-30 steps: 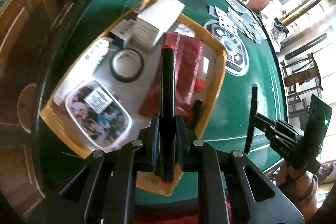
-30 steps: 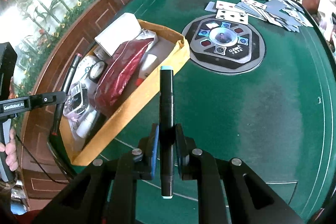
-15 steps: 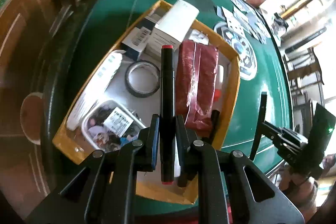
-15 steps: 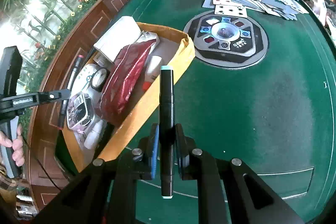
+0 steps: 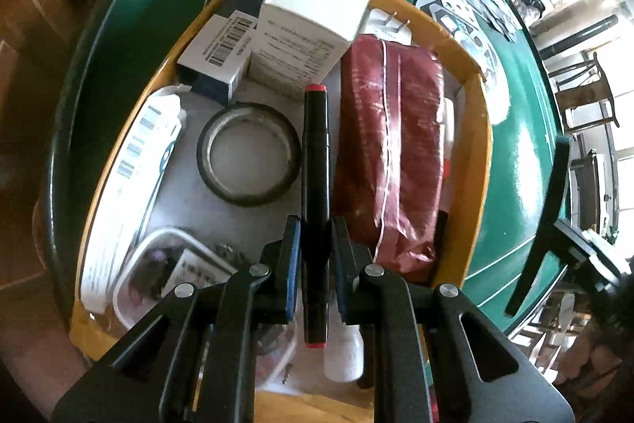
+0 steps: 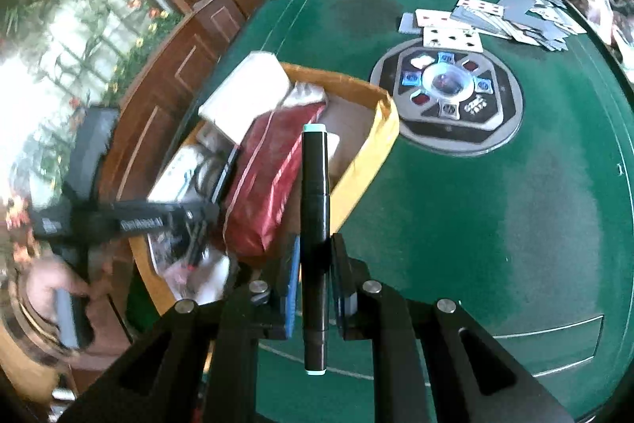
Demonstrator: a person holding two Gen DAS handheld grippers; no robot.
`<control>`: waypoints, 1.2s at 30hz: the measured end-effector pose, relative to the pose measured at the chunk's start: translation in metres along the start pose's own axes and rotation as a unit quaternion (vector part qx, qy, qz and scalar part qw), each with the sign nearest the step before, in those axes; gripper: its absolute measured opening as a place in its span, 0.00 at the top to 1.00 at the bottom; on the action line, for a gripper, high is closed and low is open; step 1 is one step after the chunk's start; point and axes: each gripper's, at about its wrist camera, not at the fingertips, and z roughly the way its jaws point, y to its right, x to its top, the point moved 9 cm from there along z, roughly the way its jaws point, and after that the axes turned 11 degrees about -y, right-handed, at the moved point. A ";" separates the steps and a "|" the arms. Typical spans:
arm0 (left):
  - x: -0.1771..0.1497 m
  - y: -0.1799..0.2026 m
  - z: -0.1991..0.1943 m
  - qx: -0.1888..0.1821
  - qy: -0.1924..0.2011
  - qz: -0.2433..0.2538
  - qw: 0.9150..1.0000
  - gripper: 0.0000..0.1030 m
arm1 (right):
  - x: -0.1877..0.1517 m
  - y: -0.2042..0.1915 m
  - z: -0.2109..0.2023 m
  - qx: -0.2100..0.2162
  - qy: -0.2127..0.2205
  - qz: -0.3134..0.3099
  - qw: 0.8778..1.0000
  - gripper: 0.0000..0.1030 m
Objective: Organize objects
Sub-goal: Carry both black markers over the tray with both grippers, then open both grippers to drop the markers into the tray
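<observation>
My left gripper [image 5: 315, 236] is shut on a black marker with red caps [image 5: 315, 153], held low over the yellow box [image 5: 481, 161]. Under it lie a tape ring [image 5: 249, 153], a dark red packet [image 5: 390, 161], white cartons [image 5: 317, 14] and a clear tub [image 5: 158, 276]. My right gripper [image 6: 314, 256] is shut on a black marker with teal caps [image 6: 314, 193], hanging above the green table by the yellow box's [image 6: 380, 137] near right wall. The left gripper [image 6: 190, 221] shows blurred over the box in the right wrist view.
A round grey game console [image 6: 445, 98] sits in the table's middle, with several playing cards [image 6: 507, 14] spread behind it. Wooden cabinets [image 6: 170, 74] line the table's left side. A hand [image 6: 51, 284] holds the left gripper's handle. Chairs [image 5: 586, 98] stand beyond the table's right edge.
The left gripper has dropped closer over the box with the red-capped marker, so the contents look larger. The right gripper has shifted a little toward the box with its teal-capped marker.
</observation>
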 end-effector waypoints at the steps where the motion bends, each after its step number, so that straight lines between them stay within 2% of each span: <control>1: 0.002 -0.001 0.001 0.000 -0.001 0.001 1.000 0.87 | 0.006 0.001 0.000 0.000 0.004 0.013 1.000 0.87; 7: 0.007 -0.005 0.008 0.006 0.001 0.003 1.000 0.86 | 0.037 0.005 0.014 0.015 0.002 0.076 0.997 0.87; 14: 0.000 -0.012 0.013 -0.004 -0.003 -0.004 1.000 0.86 | 0.055 0.003 0.041 0.036 -0.017 0.124 0.992 0.87; 27: -0.001 -0.014 0.011 -0.008 0.000 -0.005 1.000 0.86 | 0.055 -0.004 0.076 -0.036 -0.041 0.095 0.994 0.87; 36: 0.000 -0.015 0.011 -0.014 0.014 -0.019 1.000 0.86 | 0.049 -0.006 0.074 -0.071 -0.036 0.062 0.995 0.85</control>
